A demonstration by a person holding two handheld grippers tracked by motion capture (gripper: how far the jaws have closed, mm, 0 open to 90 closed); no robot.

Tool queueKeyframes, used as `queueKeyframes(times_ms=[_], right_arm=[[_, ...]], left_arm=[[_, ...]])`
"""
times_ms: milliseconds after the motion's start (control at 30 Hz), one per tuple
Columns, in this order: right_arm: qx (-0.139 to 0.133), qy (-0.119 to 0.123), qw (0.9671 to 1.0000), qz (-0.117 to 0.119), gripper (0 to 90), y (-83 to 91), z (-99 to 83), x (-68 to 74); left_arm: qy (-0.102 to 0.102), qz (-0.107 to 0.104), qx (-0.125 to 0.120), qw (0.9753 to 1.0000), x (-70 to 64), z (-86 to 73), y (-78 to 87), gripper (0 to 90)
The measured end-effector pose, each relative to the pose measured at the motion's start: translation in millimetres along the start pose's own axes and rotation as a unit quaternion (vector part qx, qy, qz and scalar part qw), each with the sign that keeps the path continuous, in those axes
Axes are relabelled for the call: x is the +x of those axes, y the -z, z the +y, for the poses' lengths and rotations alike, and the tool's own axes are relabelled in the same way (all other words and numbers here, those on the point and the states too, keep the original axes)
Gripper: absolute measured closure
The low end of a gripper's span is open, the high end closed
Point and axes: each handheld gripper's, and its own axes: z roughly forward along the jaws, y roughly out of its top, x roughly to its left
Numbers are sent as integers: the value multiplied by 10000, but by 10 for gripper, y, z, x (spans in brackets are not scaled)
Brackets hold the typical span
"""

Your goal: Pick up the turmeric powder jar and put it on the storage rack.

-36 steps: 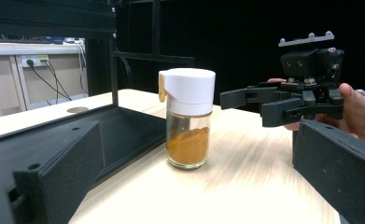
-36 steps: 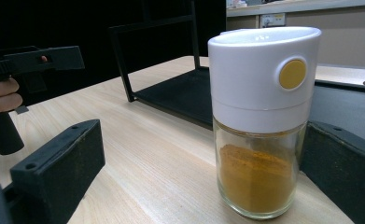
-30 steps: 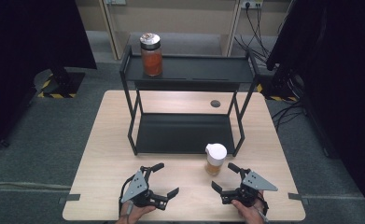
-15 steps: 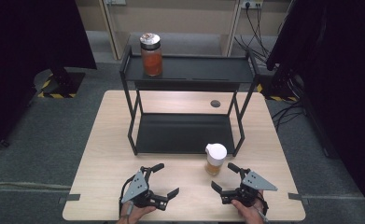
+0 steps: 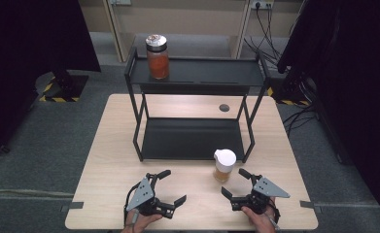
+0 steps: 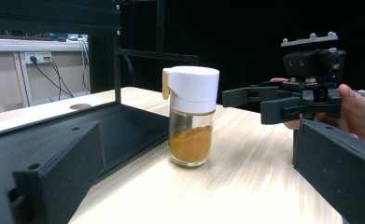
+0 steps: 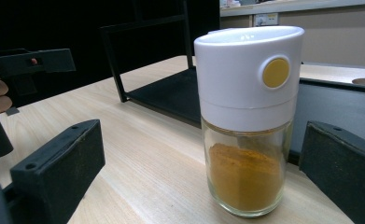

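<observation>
A small glass spice jar [image 5: 224,165] with a white lid and orange powder stands upright on the wooden table [image 5: 114,145], just in front of the black shelf's right front leg. My left gripper [image 5: 173,187] rests open near the table's front edge, left of the jar. My right gripper [image 5: 233,183] is open too, close to the jar's right front. Nothing is held between either pair of jaws. The left gripper view has the jar [image 6: 191,119] ahead and the other gripper [image 6: 264,100] beyond it. In the right gripper view the jar [image 7: 248,126] stands close, between the jaws' line.
A black two-tier metal shelf [image 5: 197,73] stands on the back half of the table. A large jar [image 5: 157,57] with red-orange contents sits on the left of its top tier. The bottom tier [image 5: 190,138] is bare. A round hole [image 5: 224,108] marks the tabletop behind.
</observation>
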Motion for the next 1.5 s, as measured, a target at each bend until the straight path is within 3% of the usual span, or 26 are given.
queueKeyframes(times_ms=[433, 967, 1500], right_arm=[[113, 71, 9993, -342, 4, -81, 74, 35], [137, 171, 9988, -431, 15, -289, 163, -31], [332, 231, 9977, -542, 176, -512, 212, -49]], left_arm=[[-13, 26, 8, 10000, -2, -9, 3, 14], [-66, 97, 34, 9999, 4, -11, 6, 15], [-38, 161, 73, 9998, 5, -18, 10, 15]])
